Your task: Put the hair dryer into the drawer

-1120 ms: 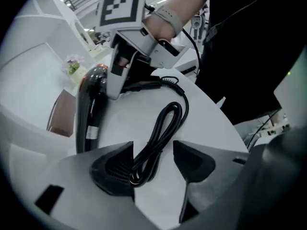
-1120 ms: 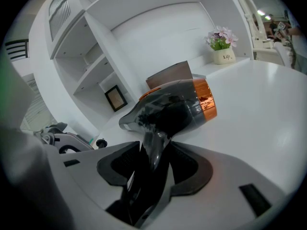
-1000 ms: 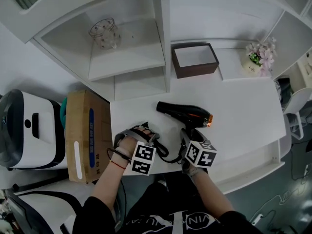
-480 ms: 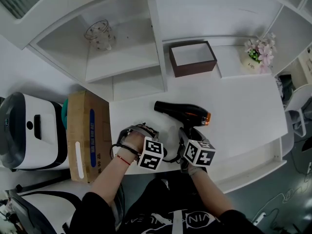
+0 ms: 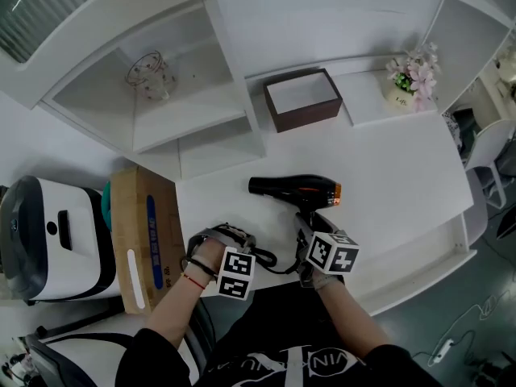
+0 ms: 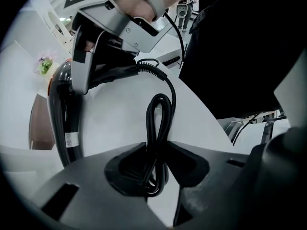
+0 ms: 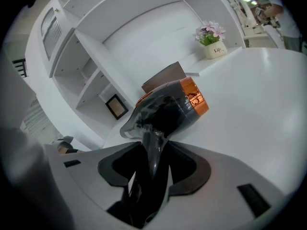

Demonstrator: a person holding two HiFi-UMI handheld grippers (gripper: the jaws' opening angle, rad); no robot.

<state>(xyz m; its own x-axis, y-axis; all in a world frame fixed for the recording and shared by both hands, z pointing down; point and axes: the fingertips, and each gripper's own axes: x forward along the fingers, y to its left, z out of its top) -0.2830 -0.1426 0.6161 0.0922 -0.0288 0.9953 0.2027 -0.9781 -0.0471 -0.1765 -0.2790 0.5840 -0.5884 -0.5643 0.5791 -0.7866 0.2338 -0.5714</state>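
Note:
The black hair dryer (image 5: pixel 294 189) with an orange end lies on the white desk (image 5: pixel 403 168), barrel pointing left. My right gripper (image 5: pixel 308 226) is at its handle. In the right gripper view the handle (image 7: pixel 156 147) stands between the closing jaws of my right gripper (image 7: pixel 154 163), and the pads touch it. My left gripper (image 5: pixel 246 248) points down at the folded black power cord (image 5: pixel 270 260) near the desk's front edge. In the left gripper view the cord loop (image 6: pixel 160 123) runs through my left gripper (image 6: pixel 156 169), whose jaws are closing and pinch it.
A brown open box (image 5: pixel 302 101) and a flower pot (image 5: pixel 407 79) stand at the back of the desk. A glass jar (image 5: pixel 149 72) sits in the shelf unit. A cardboard box (image 5: pixel 145 232) and a white machine (image 5: pixel 48 236) are left of the desk.
The head view has swung, so everything sits lower and to the left. The left gripper has shifted slightly toward the desk's front edge over the cord. The hair dryer has stayed in place.

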